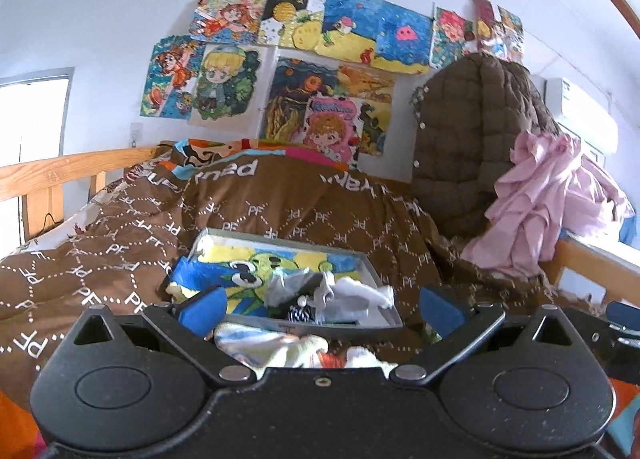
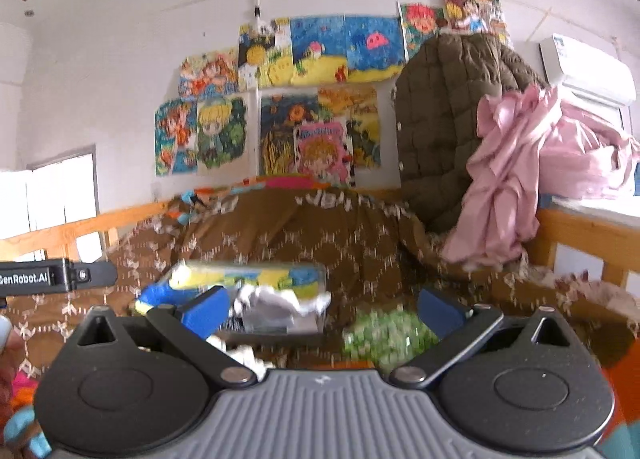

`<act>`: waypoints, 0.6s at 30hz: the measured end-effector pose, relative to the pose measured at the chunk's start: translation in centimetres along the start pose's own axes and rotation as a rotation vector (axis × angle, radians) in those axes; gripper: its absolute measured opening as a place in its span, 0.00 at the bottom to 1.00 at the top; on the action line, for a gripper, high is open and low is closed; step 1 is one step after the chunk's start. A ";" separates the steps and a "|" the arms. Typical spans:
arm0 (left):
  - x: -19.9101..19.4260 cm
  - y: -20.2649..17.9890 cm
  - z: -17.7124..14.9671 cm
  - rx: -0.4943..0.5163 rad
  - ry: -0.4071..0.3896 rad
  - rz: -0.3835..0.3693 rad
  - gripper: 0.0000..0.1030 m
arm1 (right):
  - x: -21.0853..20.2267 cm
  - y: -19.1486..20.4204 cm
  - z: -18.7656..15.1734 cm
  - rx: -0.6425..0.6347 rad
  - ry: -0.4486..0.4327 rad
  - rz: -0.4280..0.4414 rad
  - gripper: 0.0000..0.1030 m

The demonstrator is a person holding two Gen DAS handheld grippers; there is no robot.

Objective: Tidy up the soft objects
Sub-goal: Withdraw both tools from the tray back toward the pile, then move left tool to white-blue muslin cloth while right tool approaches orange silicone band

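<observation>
A shallow grey box [image 1: 372,279] with a painted yellow, green and blue picture inside lies on the brown quilt [image 1: 120,235]. Grey and white soft items [image 1: 344,291] lie in its near right corner. My left gripper [image 1: 320,305] is open and empty just in front of the box. A pale striped cloth [image 1: 272,343] lies under it. In the blurred right wrist view the box [image 2: 280,329] and white items [image 2: 280,301] sit ahead. My right gripper [image 2: 320,309] is open and empty. A green patterned cloth [image 2: 388,333] lies by its right finger.
A wooden bed rail [image 1: 60,167] runs along the left. A brown quilted jacket [image 1: 476,139] and pink clothes [image 1: 544,199] hang at the right. Drawings [image 1: 304,59] cover the wall. The left gripper's body [image 2: 56,277] shows at the right view's left edge.
</observation>
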State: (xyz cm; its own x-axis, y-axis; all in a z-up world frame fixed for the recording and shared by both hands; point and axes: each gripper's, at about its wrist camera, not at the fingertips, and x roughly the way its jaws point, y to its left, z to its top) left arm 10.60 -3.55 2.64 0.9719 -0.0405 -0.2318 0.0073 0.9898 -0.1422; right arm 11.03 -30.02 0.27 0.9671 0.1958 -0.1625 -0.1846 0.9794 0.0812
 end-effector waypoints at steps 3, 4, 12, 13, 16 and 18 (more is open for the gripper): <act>-0.2 0.0 -1.1 0.019 0.024 -0.005 0.99 | 0.1 0.3 -1.1 -0.012 0.053 -0.002 1.00; -0.2 -0.1 -1.4 0.024 0.034 -0.006 0.99 | 0.2 0.5 -1.3 -0.018 0.061 -0.002 1.00; -0.2 0.1 -4.1 0.078 0.103 -0.002 0.99 | 1.2 1.9 -2.8 -0.085 0.118 0.015 1.00; -0.1 0.2 -4.4 0.087 0.112 0.003 0.99 | 1.2 2.1 -2.9 -0.094 0.124 0.018 1.00; -0.1 0.6 -5.1 0.097 0.140 0.016 0.99 | 1.4 2.5 -3.1 -0.111 0.136 0.027 1.00; -0.2 0.8 -5.3 0.101 0.147 0.016 0.99 | 1.5 2.6 -3.2 -0.123 0.145 0.030 1.00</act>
State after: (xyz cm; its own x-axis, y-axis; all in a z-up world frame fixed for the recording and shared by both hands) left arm 9.20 -3.51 -2.48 0.9272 -0.0365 -0.3727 0.0225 0.9989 -0.0418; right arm 11.47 -26.99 -2.88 0.9271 0.2216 -0.3024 -0.2419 0.9698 -0.0309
